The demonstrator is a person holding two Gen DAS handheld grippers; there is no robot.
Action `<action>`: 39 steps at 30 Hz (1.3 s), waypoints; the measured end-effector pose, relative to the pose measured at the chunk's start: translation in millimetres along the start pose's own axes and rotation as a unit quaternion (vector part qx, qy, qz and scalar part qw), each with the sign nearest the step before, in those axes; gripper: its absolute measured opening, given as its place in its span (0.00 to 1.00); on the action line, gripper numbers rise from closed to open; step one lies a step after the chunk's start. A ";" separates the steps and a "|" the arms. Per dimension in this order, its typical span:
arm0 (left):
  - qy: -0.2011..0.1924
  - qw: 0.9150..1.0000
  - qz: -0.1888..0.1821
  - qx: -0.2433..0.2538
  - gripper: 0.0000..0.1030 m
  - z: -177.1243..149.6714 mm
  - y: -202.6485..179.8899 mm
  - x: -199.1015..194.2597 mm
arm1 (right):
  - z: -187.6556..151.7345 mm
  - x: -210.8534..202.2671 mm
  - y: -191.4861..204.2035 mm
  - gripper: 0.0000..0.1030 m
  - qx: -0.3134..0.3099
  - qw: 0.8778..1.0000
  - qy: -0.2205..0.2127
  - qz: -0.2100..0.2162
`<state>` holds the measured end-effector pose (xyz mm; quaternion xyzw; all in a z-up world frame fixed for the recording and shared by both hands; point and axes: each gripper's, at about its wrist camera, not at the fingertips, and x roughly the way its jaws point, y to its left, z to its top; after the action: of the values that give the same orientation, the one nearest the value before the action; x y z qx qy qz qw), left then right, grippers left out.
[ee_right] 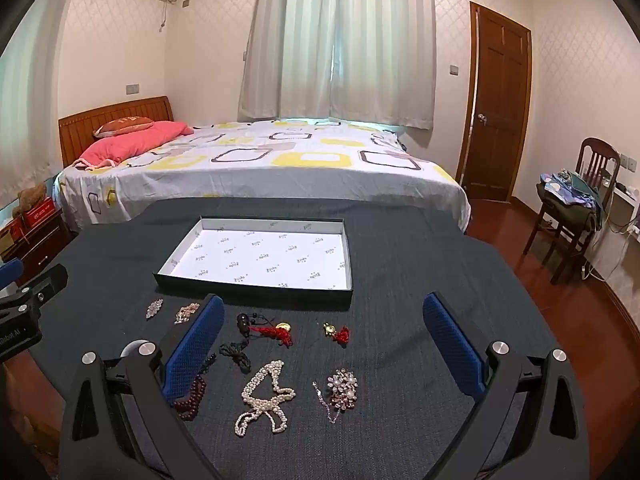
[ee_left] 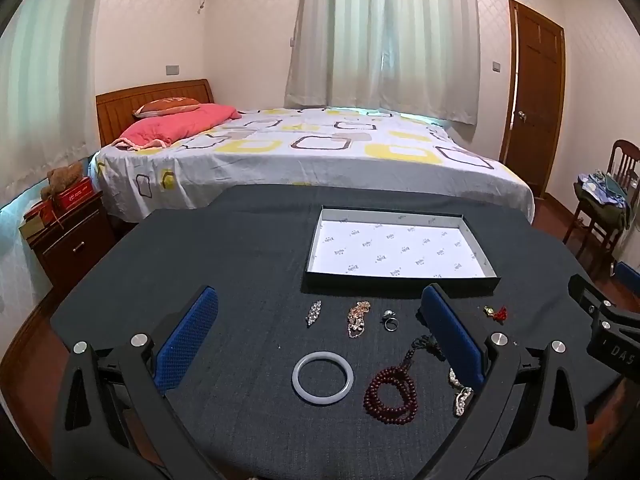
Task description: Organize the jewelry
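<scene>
The tray (ee_right: 256,258) is set empty toward the far edge of the dark surface (ee_left: 240,248), with bare cloth left on both sides of it. The jewelry is laid in loose rows nearer: bangle (ee_left: 323,376), red beads (ee_left: 390,396), pearls (ee_right: 264,396), brooch (ee_right: 342,386). Left tongs (ee_left: 320,344) and right tongs (ee_right: 324,344) are held wide apart, tilted downward above the pieces, nothing clamped

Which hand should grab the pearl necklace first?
Probably the right. The pearl necklace lies between the open right gripper's fingers; in the left wrist view it sits mostly hidden behind the left gripper's right finger.
</scene>
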<state>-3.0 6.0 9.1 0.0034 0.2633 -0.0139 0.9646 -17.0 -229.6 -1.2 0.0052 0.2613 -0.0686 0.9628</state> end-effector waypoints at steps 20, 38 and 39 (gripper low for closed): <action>0.001 1.000 -0.002 0.001 0.96 -0.6 -0.4 0.5 | 0.2 0.1 0.5 0.94 0.000 1.000 -0.001 0.000; 0.006 1.000 -0.005 -0.006 0.96 -8.4 0.5 4.6 | 2.8 -4.0 1.9 0.94 0.000 1.000 -0.002 0.002; 0.006 1.000 -0.006 -0.006 0.96 -9.2 -0.3 4.6 | 2.7 -4.2 1.9 0.94 0.000 1.000 -0.002 0.002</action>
<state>-3.7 5.7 -1.2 -0.0041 0.2696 -0.0178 0.9628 -19.0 -227.3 3.1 0.0056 0.2596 -0.0664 0.9634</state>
